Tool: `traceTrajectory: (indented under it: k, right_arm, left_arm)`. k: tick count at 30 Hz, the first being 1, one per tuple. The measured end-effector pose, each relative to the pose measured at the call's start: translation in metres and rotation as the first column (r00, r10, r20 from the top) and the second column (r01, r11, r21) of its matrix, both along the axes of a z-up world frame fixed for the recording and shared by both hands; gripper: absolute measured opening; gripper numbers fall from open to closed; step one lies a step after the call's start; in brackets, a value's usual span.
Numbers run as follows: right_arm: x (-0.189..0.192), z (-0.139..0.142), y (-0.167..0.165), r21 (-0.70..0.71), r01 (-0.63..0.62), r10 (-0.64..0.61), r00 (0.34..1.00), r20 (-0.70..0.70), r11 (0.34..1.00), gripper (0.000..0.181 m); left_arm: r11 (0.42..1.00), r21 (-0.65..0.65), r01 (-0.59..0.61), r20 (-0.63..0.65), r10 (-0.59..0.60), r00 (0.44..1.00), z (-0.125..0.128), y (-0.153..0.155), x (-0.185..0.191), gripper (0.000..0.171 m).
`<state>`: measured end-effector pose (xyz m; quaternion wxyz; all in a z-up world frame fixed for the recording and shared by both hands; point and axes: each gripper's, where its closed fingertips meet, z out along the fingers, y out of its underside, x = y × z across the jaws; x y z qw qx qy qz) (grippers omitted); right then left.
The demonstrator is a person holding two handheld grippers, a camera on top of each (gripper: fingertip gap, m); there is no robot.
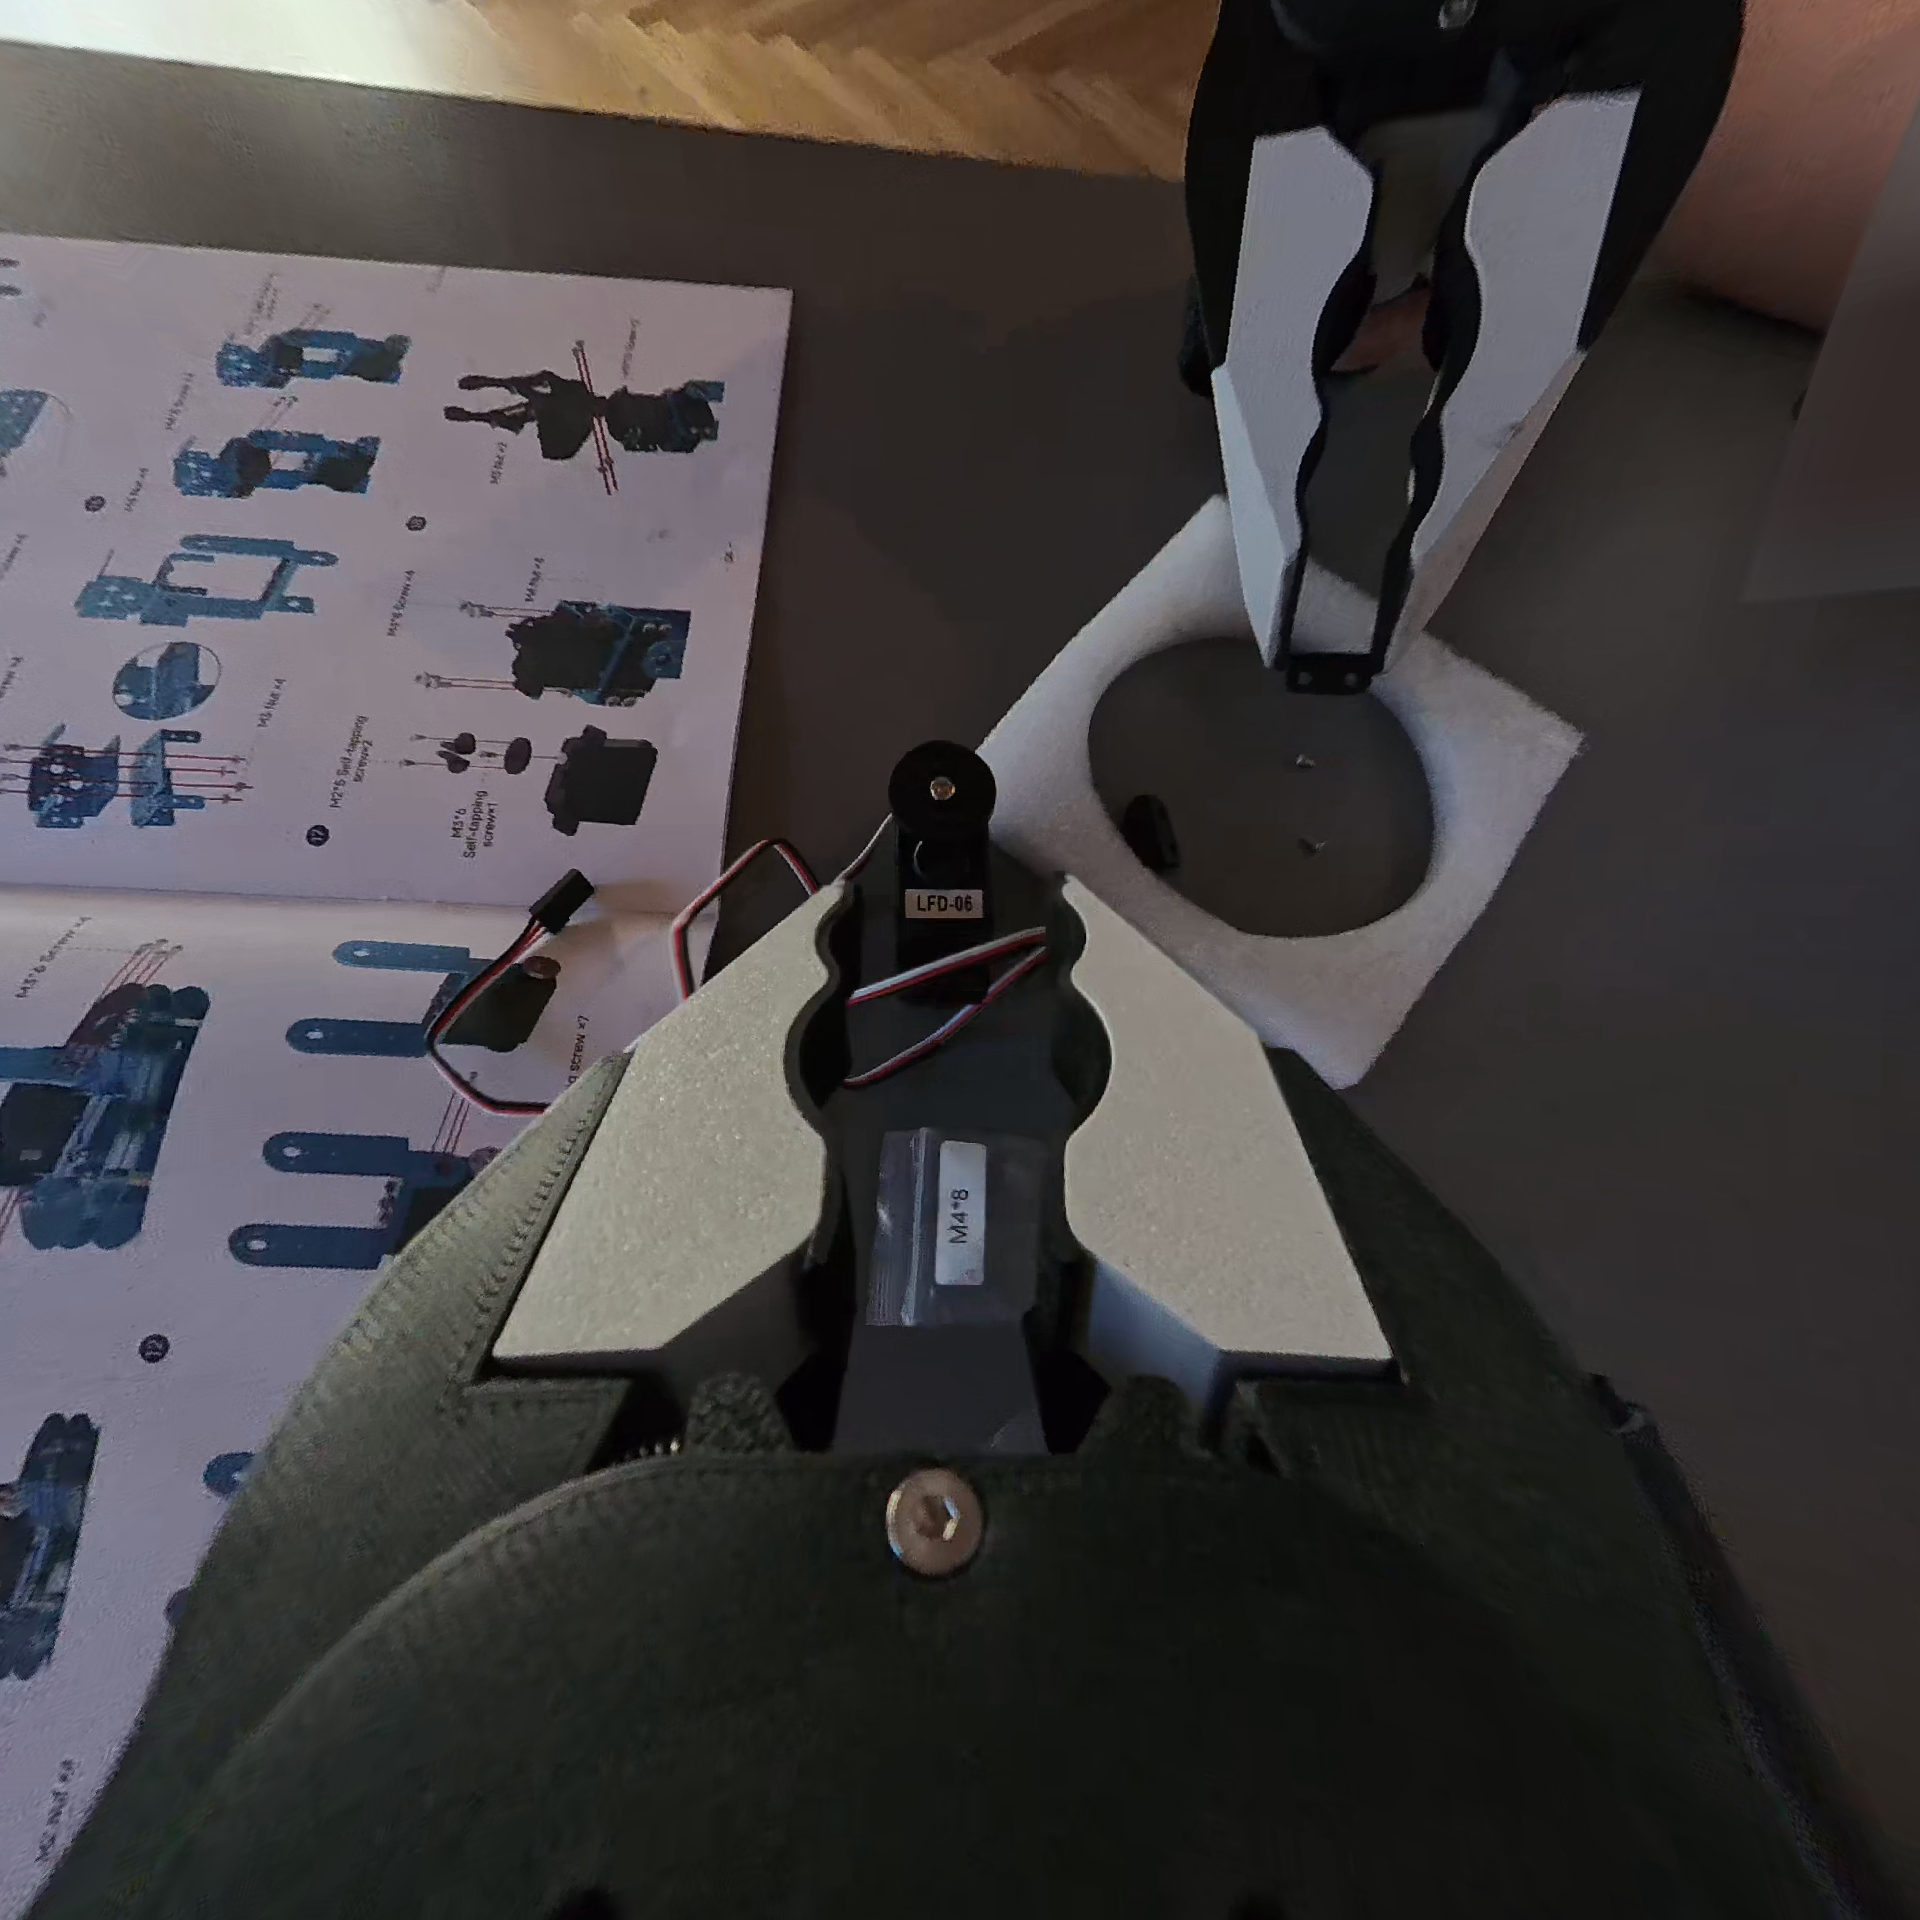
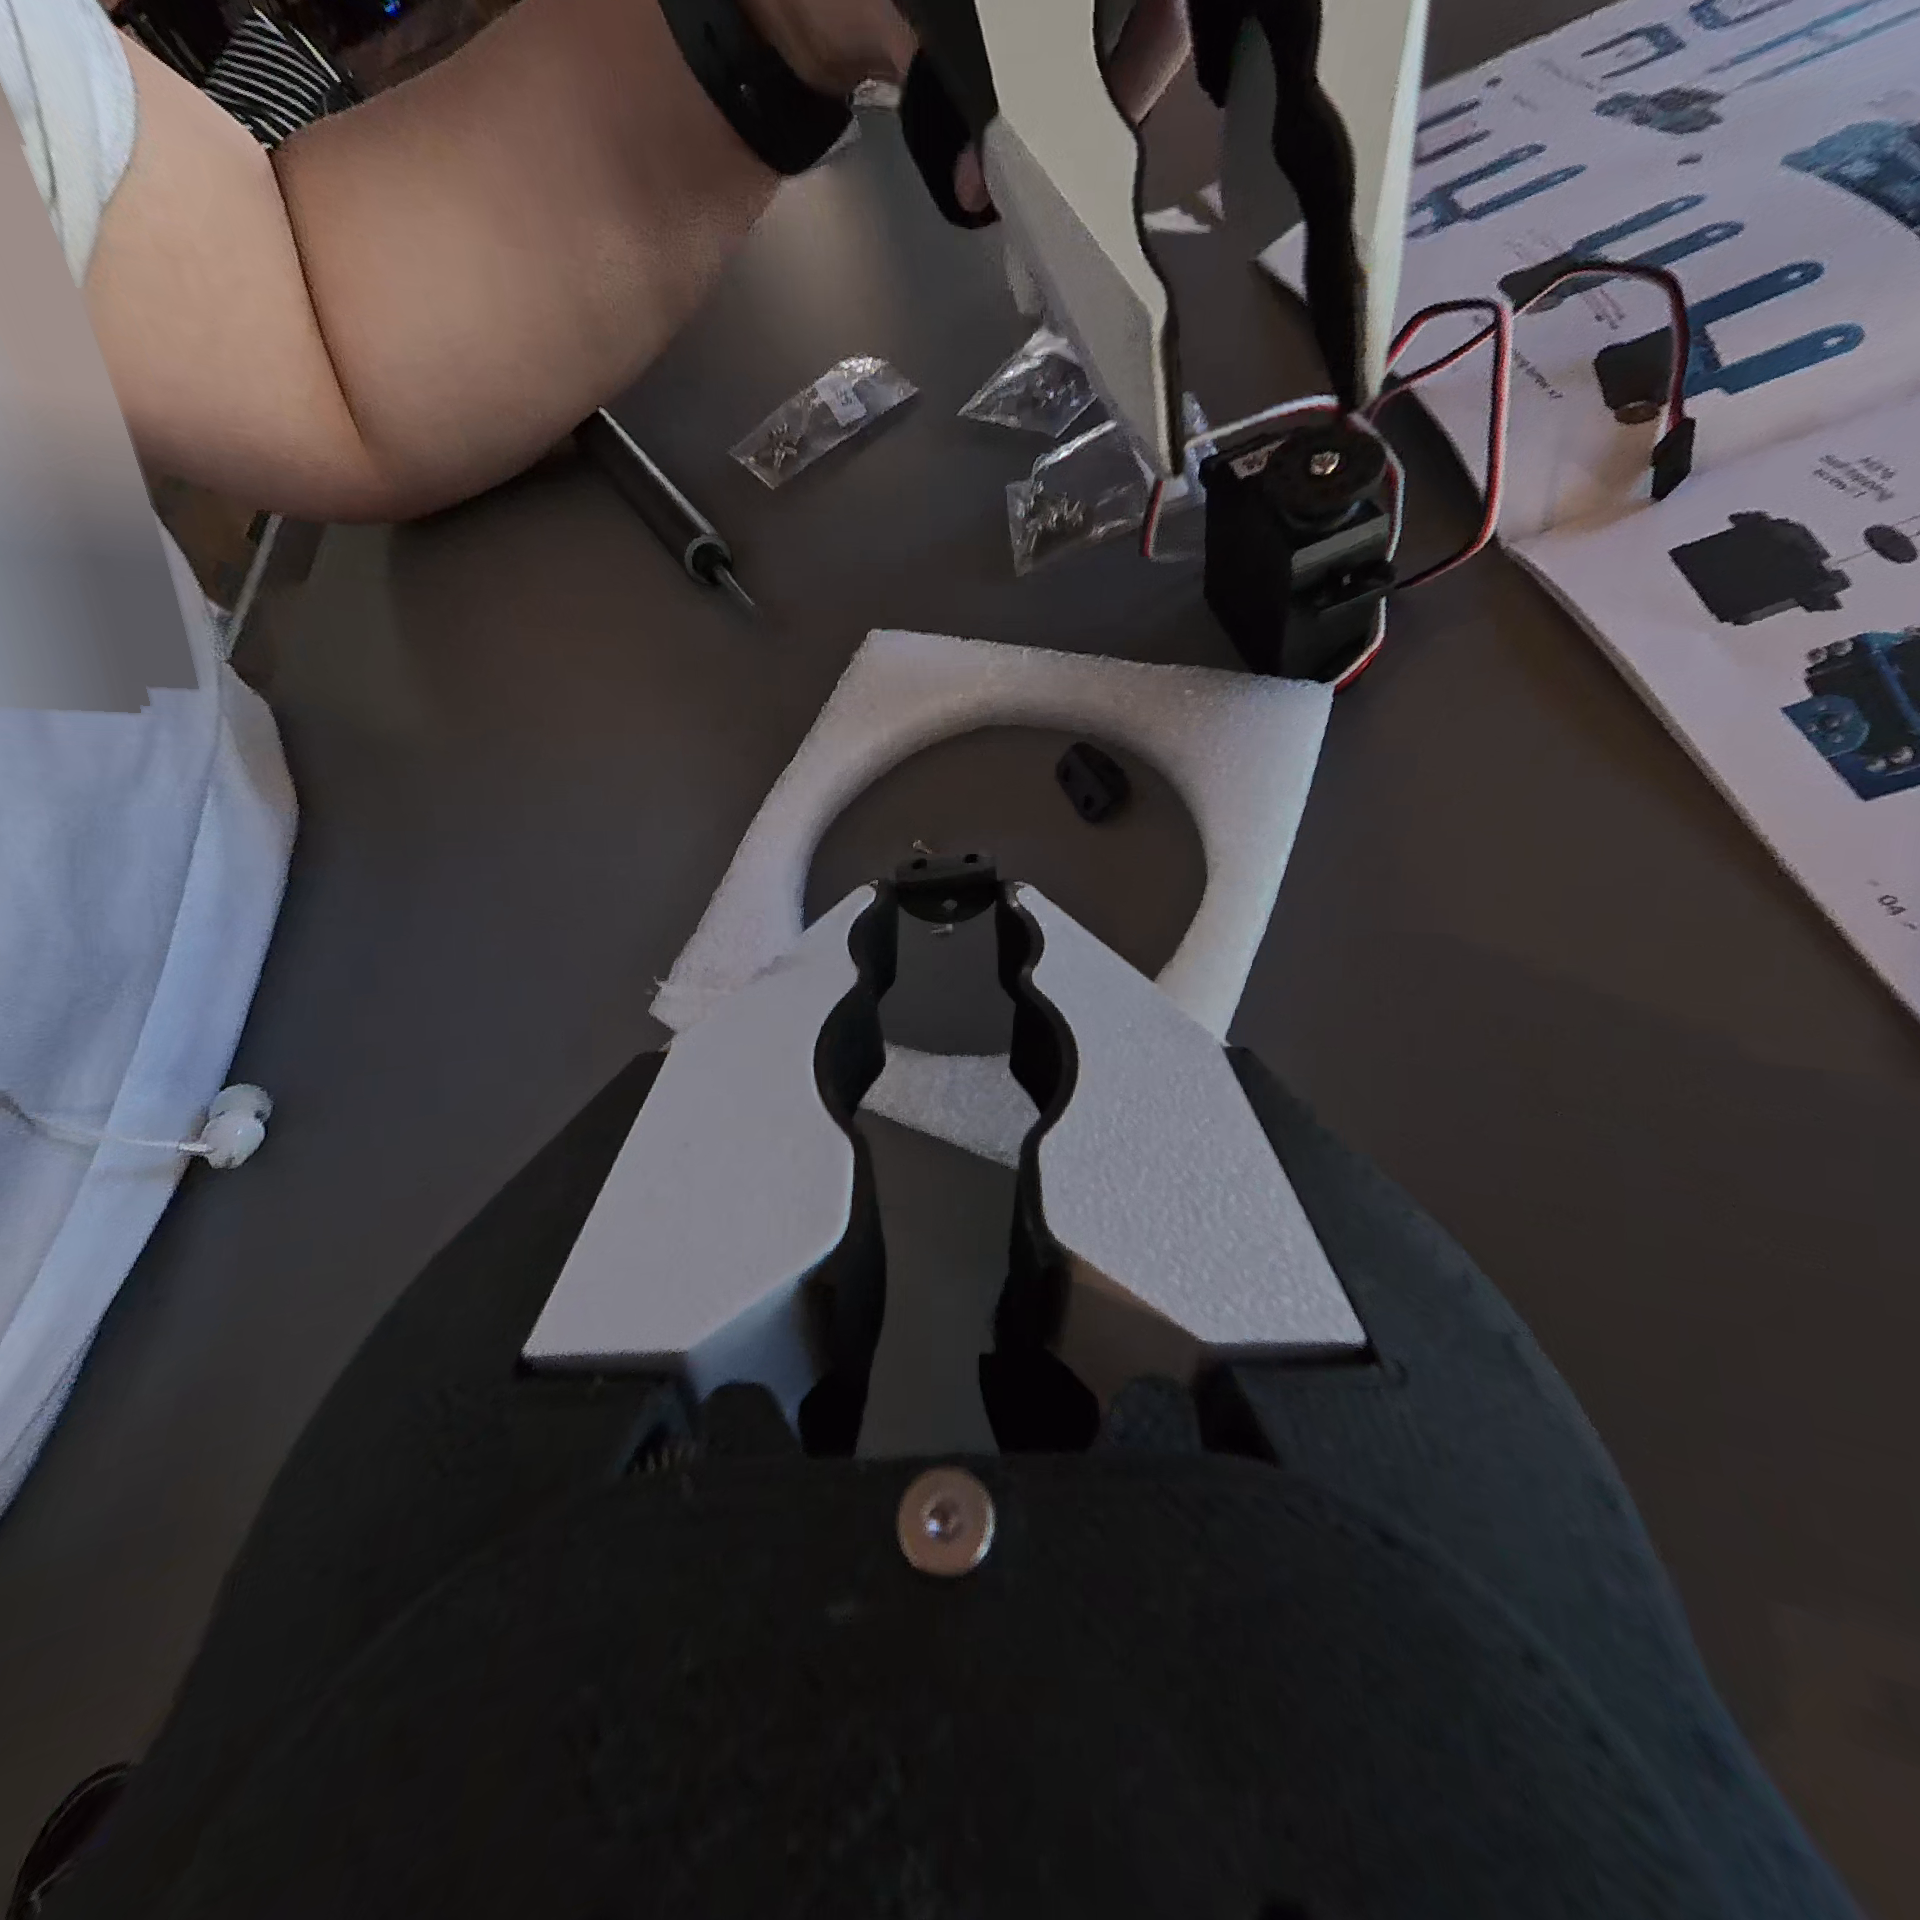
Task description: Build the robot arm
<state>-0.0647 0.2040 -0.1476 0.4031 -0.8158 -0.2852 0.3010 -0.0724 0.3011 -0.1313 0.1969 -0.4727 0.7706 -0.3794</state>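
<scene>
At centre frame of the left wrist view, a black servo point(image 1: 940, 914) standing on the worktop point(image 1: 1558, 1351) is clasped by the left tongs point(image 1: 951, 894), its round horn uppermost. Up right, inside the white foam ring point(image 1: 1340, 997), a small black bracket point(image 2: 940, 894), perhaps a horn, is gripped by the right tongs point(image 2: 943, 896).

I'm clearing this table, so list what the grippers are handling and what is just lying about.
In hand:
left gripper, jaws on the black servo
right gripper, jaws on a small black part

Lying about:
foam square, with a black piece and loose screws in its hole
screw bags
screwdriver
instruction sheets
second small servo
</scene>
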Motion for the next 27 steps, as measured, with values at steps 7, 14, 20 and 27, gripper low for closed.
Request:
traceTrajectory:
  k: [7, 14, 20, 27]
  right_arm:
    - [0.017, 0.014, 0.014, 0.121, 0.098, -0.100, 0.995, 0.010, 0.988, 0.019]
    - [0.034, 0.028, 0.024, 0.229, 0.186, -0.195, 0.981, 0.014, 0.955, 0.019]
    - [0.040, 0.026, 0.028, 0.247, 0.209, -0.225, 0.974, 0.039, 0.946, 0.019]
    - [0.045, 0.016, 0.033, 0.273, 0.214, -0.252, 0.961, 0.112, 0.938, 0.018]
  left_arm:
    - [0.984, -0.176, 0.019, 0.099, -0.001, 0.995, 0.051, -0.008, -0.008, 0.027]
    - [0.967, -0.239, 0.087, 0.141, -0.054, 0.989, 0.069, -0.026, -0.009, 0.022]
    - [0.982, -0.178, 0.064, 0.128, -0.041, 0.991, 0.073, -0.025, -0.011, 0.022]
    - [0.991, -0.134, 0.029, 0.137, -0.011, 0.990, 0.086, -0.019, -0.019, 0.022]
